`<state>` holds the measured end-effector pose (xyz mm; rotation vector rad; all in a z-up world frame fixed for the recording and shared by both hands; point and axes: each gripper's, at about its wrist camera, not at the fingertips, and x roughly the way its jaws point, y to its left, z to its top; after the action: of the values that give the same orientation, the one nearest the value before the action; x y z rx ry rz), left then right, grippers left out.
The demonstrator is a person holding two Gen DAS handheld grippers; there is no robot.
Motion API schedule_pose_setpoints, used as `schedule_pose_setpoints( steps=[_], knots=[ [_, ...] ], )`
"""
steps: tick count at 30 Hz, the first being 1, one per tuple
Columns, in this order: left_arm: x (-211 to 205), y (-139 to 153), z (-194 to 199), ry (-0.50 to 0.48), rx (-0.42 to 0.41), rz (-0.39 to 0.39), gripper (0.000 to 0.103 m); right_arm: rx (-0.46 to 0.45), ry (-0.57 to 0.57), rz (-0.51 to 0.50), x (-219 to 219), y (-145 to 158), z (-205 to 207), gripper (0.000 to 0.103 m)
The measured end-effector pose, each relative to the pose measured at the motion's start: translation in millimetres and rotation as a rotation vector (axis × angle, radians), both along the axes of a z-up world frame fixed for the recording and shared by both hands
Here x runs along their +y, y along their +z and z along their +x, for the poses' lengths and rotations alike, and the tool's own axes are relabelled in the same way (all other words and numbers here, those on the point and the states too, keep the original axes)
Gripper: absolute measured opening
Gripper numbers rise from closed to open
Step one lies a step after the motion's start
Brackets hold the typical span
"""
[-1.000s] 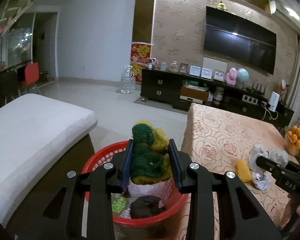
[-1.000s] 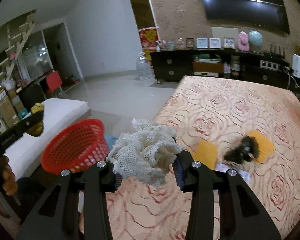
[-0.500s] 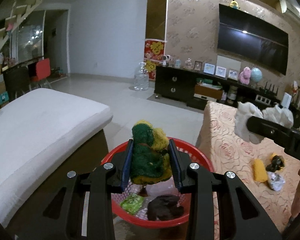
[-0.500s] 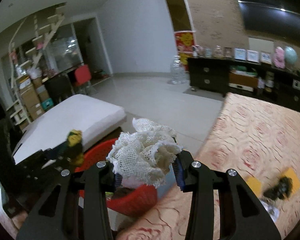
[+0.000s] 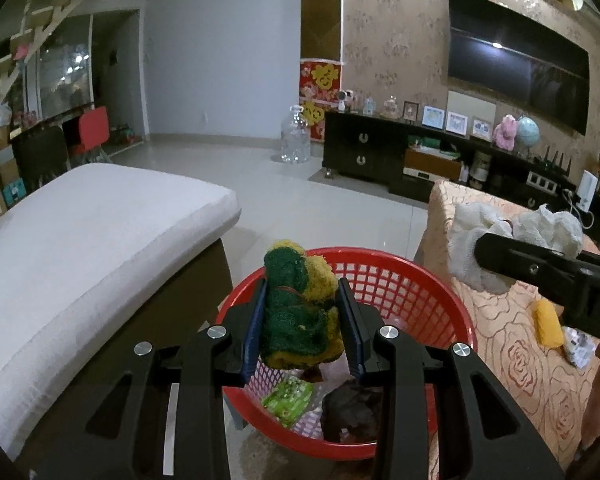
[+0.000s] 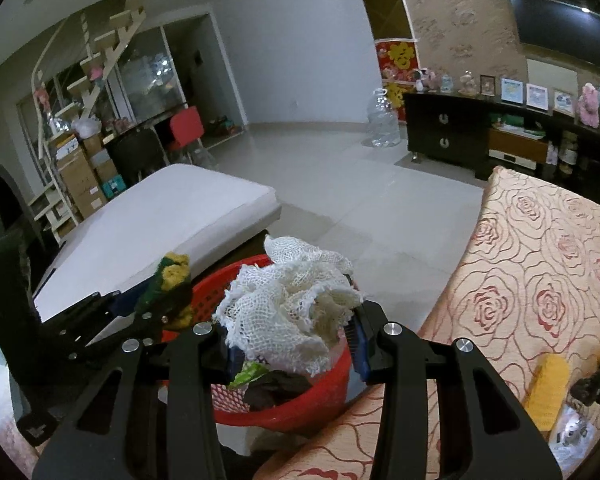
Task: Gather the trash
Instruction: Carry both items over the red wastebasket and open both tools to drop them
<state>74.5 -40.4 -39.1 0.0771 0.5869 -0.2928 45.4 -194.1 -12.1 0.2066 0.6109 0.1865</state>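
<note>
My left gripper (image 5: 302,330) is shut on a green and yellow scouring sponge (image 5: 300,316) and holds it over the red plastic basket (image 5: 420,280). The basket holds a green wrapper (image 5: 288,398) and a dark lump (image 5: 352,410). My right gripper (image 6: 296,332) is shut on a crumpled white mesh cloth (image 6: 292,312), held above the basket's right rim (image 6: 300,412). The right gripper with its cloth (image 5: 516,240) shows at the right in the left wrist view. The left gripper with its sponge (image 6: 172,288) shows at the left in the right wrist view.
The rose-patterned table (image 6: 540,280) lies to the right and bears a yellow sponge (image 6: 546,392), a dark object (image 6: 596,384) and a wrapper (image 6: 572,436). A white cushioned bench (image 5: 80,248) stands to the left. A TV cabinet (image 5: 380,152) lines the far wall.
Both grippers have moved left towards the basket. The right gripper with the white cloth has come from over the table to above the basket's rim. Both stay shut on their loads.
</note>
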Motion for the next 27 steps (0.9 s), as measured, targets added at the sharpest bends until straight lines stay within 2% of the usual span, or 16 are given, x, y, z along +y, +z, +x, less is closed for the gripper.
schedule_pose_setpoints(
  steps=[12,25,27],
  knots=[
    [4,-14,10,-0.009,0.071,0.010,0.033,0.046,0.022,0.022,9,-8,11,0.041],
    [5,-18,13,-0.001,0.088,0.016,0.033,0.085,0.025,0.050,7,-19,16,0.042],
    [5,-18,14,0.001,0.092,0.017,0.034,0.089,0.027,0.054,8,-20,17,0.047]
  ],
)
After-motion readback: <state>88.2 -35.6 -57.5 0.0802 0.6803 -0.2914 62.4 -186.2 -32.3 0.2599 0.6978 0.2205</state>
